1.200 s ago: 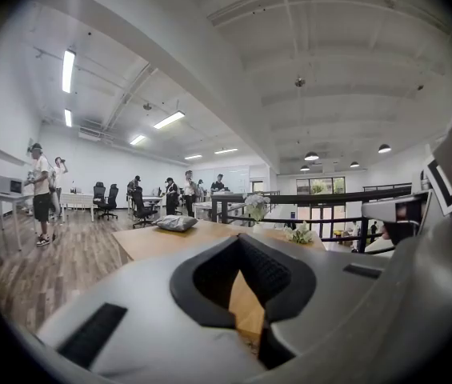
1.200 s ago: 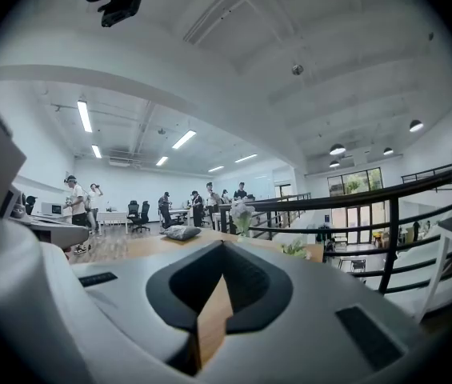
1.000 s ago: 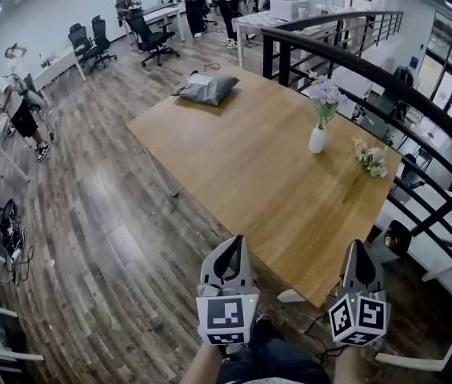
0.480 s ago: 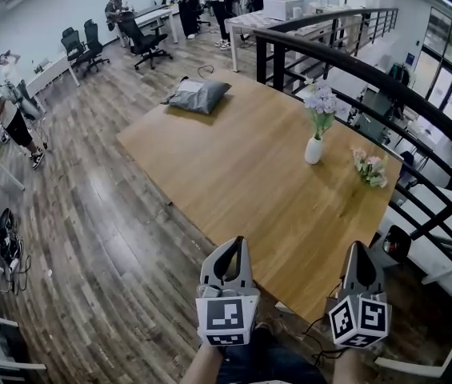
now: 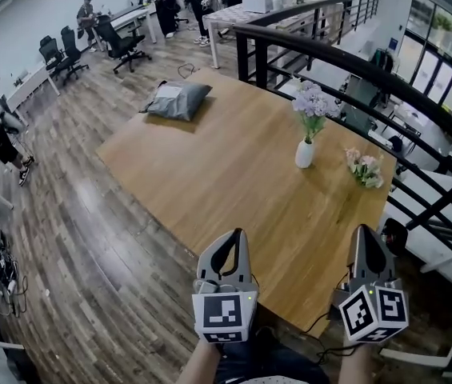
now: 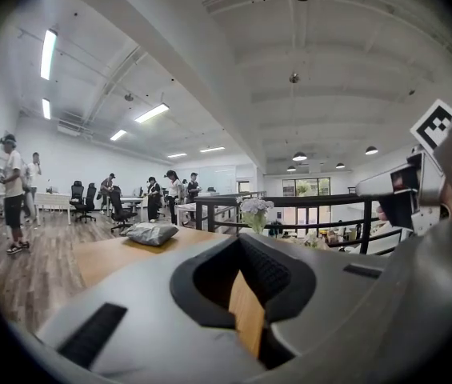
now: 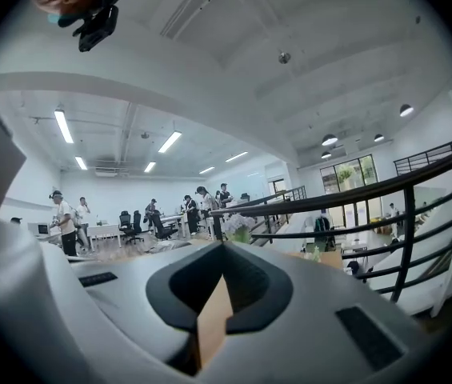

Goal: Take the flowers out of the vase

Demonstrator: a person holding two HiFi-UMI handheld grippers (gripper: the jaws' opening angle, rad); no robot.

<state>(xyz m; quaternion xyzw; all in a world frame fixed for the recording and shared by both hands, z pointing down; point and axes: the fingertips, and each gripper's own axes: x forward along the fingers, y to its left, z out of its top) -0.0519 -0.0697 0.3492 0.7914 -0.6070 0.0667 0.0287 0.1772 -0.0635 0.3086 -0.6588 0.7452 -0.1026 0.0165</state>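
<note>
A small white vase (image 5: pixel 305 154) stands upright on the far right part of the wooden table (image 5: pixel 234 174), with pale purple flowers (image 5: pixel 313 102) in it. A loose bunch of pink and white flowers (image 5: pixel 366 167) lies on the table to its right. My left gripper (image 5: pixel 238 235) and right gripper (image 5: pixel 366 230) hover at the table's near edge, well short of the vase, both shut and with nothing in them. The purple flowers (image 6: pixel 256 208) show far ahead beyond the shut left gripper (image 6: pixel 240 238), and the flowers (image 7: pixel 238 226) are just above the shut right gripper (image 7: pixel 224 246).
A grey cushion (image 5: pixel 176 100) lies at the table's far left corner. A black curved railing (image 5: pixel 330 54) runs behind and to the right of the table. People and office chairs (image 5: pixel 118 42) are at desks far back. Wood floor (image 5: pixel 90 238) lies to the left.
The view has moved closer to the table, so the vase and flowers appear nearer and lower. Both grippers have advanced to the table's near edge, still shut.
</note>
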